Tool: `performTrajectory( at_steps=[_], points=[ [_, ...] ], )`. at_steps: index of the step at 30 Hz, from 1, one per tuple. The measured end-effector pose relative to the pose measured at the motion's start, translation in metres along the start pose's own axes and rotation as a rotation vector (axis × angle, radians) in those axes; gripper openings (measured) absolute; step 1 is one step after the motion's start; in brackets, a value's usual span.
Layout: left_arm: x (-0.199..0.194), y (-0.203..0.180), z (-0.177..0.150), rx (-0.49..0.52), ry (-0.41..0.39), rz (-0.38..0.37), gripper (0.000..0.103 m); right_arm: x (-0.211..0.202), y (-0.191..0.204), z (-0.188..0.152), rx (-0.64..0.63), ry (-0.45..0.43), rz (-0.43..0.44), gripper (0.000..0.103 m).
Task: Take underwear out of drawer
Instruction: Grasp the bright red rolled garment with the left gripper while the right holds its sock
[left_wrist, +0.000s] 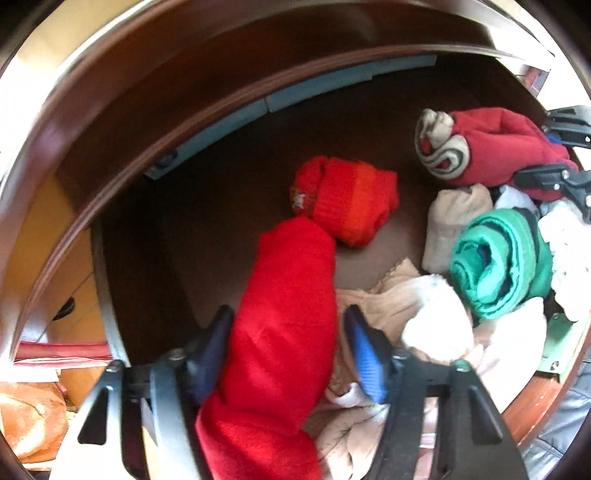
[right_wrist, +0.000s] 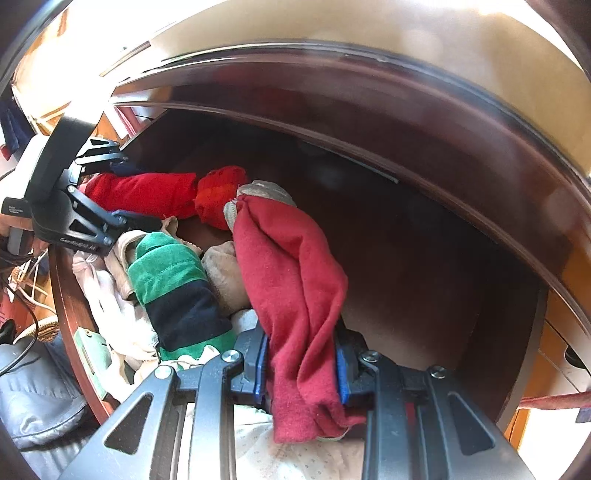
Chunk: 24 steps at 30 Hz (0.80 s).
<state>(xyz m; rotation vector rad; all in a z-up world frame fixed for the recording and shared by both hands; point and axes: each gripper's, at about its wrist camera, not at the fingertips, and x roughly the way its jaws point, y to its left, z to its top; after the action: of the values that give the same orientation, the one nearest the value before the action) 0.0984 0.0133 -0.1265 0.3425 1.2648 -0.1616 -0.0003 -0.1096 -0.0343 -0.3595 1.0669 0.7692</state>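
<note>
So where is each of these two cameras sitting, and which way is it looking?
Left wrist: on the left gripper, looking down into the drawer; its fingers flank a bright red roll.
Right wrist: on the right gripper, looking down into the drawer; its fingers pinch a dark red cloth, a hand at the left edge.
Shared: green roll, both red items, each other's gripper.

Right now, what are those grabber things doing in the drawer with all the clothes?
A person is taking clothes out of the drawer with two hand-held grippers. The right gripper is shut on a dark red cloth. The left gripper has a bright red roll between its fingers. A green roll and pale clothes lie beside them.
</note>
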Motion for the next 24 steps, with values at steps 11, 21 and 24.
performTrajectory(
  at_steps=[11, 21, 24],
  points=[
    [-0.046, -0.015, -0.021, 0.003, -0.120, 0.007, 0.038, -0.010, 0.000, -0.005, 0.007, -0.040, 0.002, 0.030],
    [-0.089, -0.034, -0.070, -0.026, -0.301, 0.042, 0.038, -0.022, -0.005, -0.012, 0.019, -0.102, 0.020, 0.030],
    [-0.106, -0.023, -0.080, -0.058, -0.342, 0.033, 0.038, -0.028, -0.005, -0.015, 0.011, -0.126, 0.021, 0.030]
  ],
)
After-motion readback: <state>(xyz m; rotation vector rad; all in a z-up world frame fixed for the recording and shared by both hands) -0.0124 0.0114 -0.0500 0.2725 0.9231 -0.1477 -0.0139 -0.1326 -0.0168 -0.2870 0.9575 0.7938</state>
